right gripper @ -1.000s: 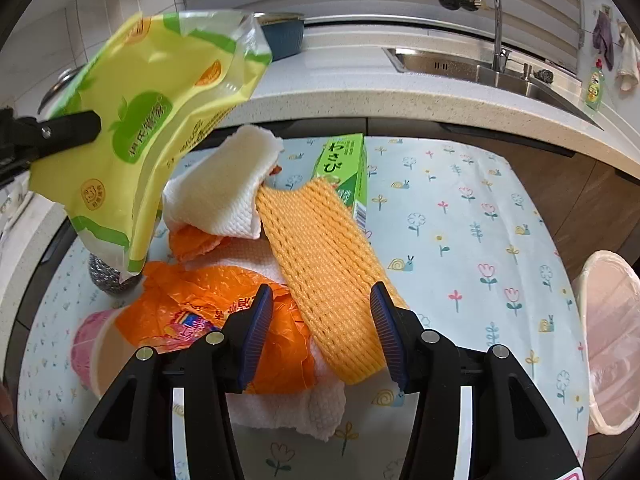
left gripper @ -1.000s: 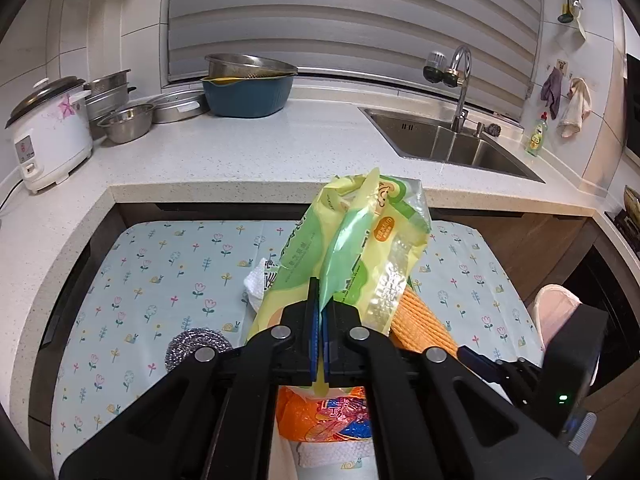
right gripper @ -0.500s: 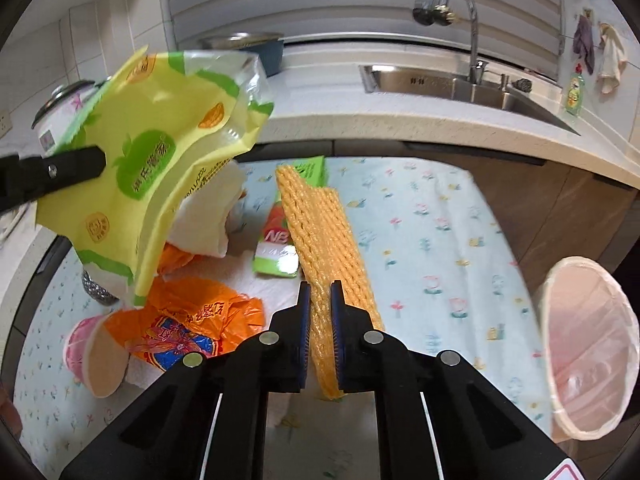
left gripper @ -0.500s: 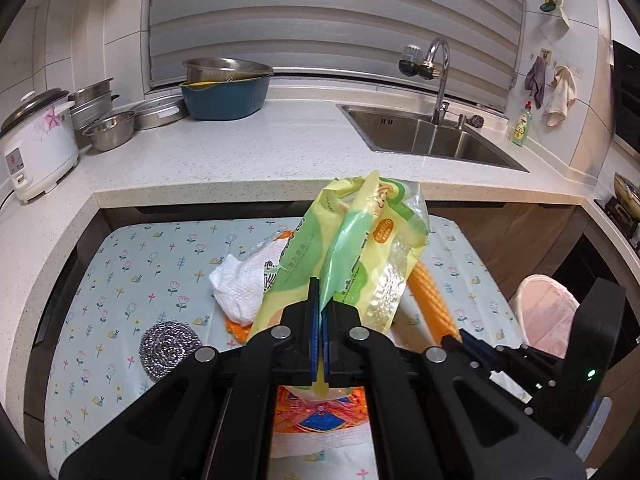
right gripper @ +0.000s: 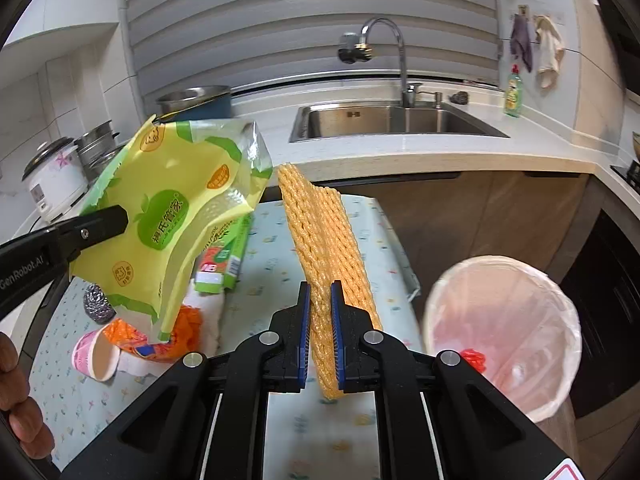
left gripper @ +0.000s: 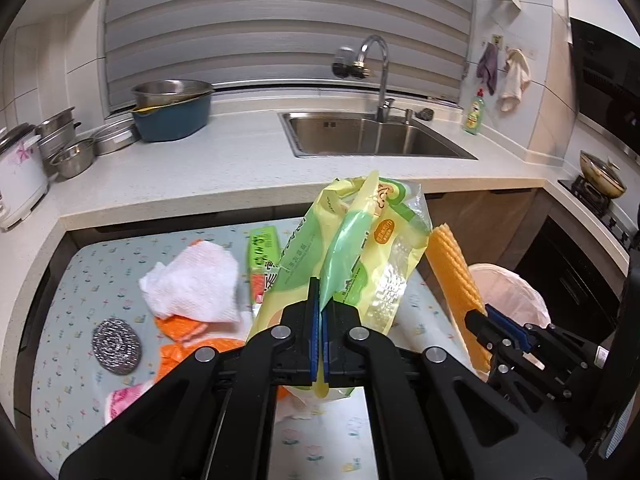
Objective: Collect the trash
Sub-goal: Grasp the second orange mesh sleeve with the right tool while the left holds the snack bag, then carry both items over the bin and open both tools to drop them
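My left gripper [left gripper: 320, 300] is shut on a yellow-green plastic bag [left gripper: 360, 240] and holds it above the table; the bag also shows in the right wrist view [right gripper: 176, 216]. My right gripper [right gripper: 320, 304] is shut on an orange foam net [right gripper: 320, 236], lifted off the table; the net also shows in the left wrist view [left gripper: 456, 280]. The bin [right gripper: 504, 336] with a pink liner stands on the floor right of the table, a red scrap inside. It also shows in the left wrist view [left gripper: 508, 292].
On the floral tablecloth [left gripper: 80, 280] lie a white paper towel [left gripper: 192, 284], a green box [left gripper: 262, 256], an orange wrapper [right gripper: 148, 340], a steel scourer [left gripper: 116, 346] and a pink paper cup [right gripper: 96, 354]. The counter with a sink [left gripper: 372, 138] runs behind.
My right gripper closed on the orange foam net, lifted it and swung right toward the bin. My left gripper kept hold of the bag and also moved right.
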Demonstrator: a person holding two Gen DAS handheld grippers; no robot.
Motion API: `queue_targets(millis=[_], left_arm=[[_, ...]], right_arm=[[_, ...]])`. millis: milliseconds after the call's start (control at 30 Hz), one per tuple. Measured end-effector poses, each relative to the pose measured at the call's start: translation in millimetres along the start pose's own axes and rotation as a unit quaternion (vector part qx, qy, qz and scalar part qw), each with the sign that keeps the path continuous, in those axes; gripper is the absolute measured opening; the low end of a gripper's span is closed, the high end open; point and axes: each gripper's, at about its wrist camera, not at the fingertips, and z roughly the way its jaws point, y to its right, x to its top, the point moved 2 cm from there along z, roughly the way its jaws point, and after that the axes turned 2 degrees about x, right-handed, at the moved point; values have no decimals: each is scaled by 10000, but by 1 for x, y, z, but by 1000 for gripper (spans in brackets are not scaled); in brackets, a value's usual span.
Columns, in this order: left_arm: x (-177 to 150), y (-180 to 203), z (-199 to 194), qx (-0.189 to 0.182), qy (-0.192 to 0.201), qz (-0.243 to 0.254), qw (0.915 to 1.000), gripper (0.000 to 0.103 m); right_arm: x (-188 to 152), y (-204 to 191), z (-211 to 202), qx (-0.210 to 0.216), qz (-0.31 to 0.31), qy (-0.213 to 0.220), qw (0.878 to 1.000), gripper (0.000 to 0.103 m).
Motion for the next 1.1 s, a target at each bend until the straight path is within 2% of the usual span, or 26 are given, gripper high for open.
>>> queue_targets(millis=[300, 567, 833, 1000, 1100], left_arm=[[-10, 69, 9, -327, -183, 278, 9989, 0], [-19, 134, 29, -721, -411, 624, 9946, 0], [-29, 190, 54, -1089, -679, 915, 9875, 1], [-30, 210, 67, -1261, -777, 899, 9849, 6], [-29, 214, 71, -1227, -746, 912, 9854, 22]], right_arm=[[-15, 79, -31, -390, 495, 57, 9980, 9], [-30, 142, -45, -712, 924, 43, 9932, 9], [-41, 178, -44, -913, 1138, -11, 9893, 9], [-42, 192, -43, -981, 1187, -13, 9881, 9], [-42, 197, -42, -992, 1210, -6, 9877, 9]])
